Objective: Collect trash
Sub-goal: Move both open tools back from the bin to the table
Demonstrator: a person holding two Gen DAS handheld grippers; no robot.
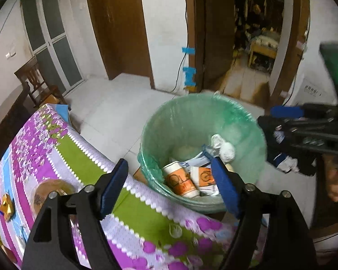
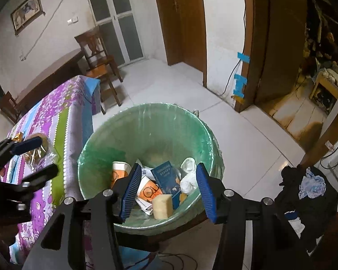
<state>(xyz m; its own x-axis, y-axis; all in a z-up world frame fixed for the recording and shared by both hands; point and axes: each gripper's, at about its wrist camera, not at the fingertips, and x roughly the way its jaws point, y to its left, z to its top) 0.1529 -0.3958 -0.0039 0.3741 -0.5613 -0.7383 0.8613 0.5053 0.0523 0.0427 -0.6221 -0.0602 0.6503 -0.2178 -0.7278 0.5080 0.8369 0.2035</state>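
Hovering over the bin (image 2: 146, 135), both grippers' jaws wide and empty, trash half-hidden (labels unreadable), tablecloth (image 1: 56, 148) blurred.

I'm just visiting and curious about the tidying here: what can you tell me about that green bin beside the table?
The bin is round, open-topped and upright on the pale tiled floor, close against the cloth-covered table. A thin, translucent green plastic bag lines it, crinkled and folded over the rim. It is only filled at the bottom: orange-and-white paper cups, a dark blue booklet, crumpled white paper and a pale cream block. Neither tool touches it.
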